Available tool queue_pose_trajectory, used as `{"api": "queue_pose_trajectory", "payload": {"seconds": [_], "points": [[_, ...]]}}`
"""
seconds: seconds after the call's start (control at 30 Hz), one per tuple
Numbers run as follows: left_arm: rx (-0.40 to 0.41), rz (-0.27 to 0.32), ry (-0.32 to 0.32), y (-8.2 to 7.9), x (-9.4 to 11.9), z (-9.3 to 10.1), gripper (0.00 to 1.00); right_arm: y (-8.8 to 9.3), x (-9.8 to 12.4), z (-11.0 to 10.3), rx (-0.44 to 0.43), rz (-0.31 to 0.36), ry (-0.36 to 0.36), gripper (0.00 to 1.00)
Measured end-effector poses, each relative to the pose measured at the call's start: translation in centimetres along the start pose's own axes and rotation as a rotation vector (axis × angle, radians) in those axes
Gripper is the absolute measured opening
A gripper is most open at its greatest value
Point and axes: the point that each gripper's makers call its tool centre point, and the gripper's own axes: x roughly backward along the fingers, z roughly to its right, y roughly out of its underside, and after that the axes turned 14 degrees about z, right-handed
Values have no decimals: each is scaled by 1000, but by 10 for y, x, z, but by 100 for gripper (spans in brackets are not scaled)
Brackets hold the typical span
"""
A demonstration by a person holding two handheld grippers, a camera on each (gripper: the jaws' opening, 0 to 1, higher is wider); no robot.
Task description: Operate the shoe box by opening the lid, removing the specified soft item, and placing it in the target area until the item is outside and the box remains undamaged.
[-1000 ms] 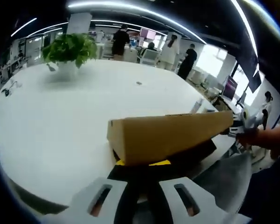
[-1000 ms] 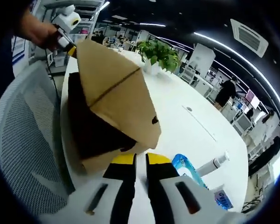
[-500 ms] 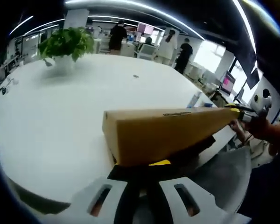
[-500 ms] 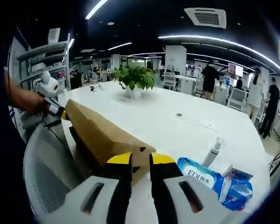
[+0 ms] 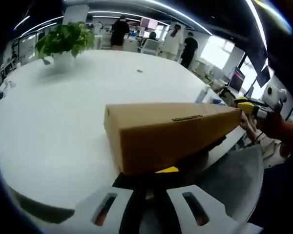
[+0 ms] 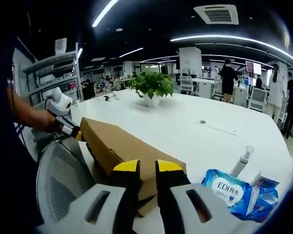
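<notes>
Left gripper (image 5: 151,181), at bottom centre of the left gripper view, has its jaws nearly together at the shoe box lid's (image 5: 171,134) near edge; whether they pinch it, I cannot tell. Right gripper (image 6: 147,168), jaws a narrow gap apart, sits at the lid's other end. Beyond, on the white worktop (image 6: 210,136), lie a blue wipes pack (image 6: 229,187), a spray bottle (image 6: 241,158) and a potted plant (image 6: 152,87).

In front of me a broad white surface (image 5: 63,122) carries the brown shoe box (image 5: 166,134) at its near edge. Far across it stands a potted plant (image 5: 63,41). Off to my right lie a blue wipes pack (image 6: 229,187) and a white spray bottle (image 6: 241,160).
</notes>
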Motion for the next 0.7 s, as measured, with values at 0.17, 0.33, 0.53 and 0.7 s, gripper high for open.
{"api": "queue_pose_trajectory", "payload": {"seconds": [0.17, 0.33, 0.53, 0.7], "points": [[18, -32, 8, 6, 0, -1, 0, 6, -1, -2, -14, -19, -1, 10], [54, -64, 18, 11, -1, 0, 0, 12, -2, -5, -20, -32, -6, 10], [84, -107, 20, 19, -1, 0, 0, 20, -3, -6, -13, -52, -15, 9], [137, -116, 12, 20, 0, -2, 0, 26, -3, -5, -19, -62, -21, 9]]}}
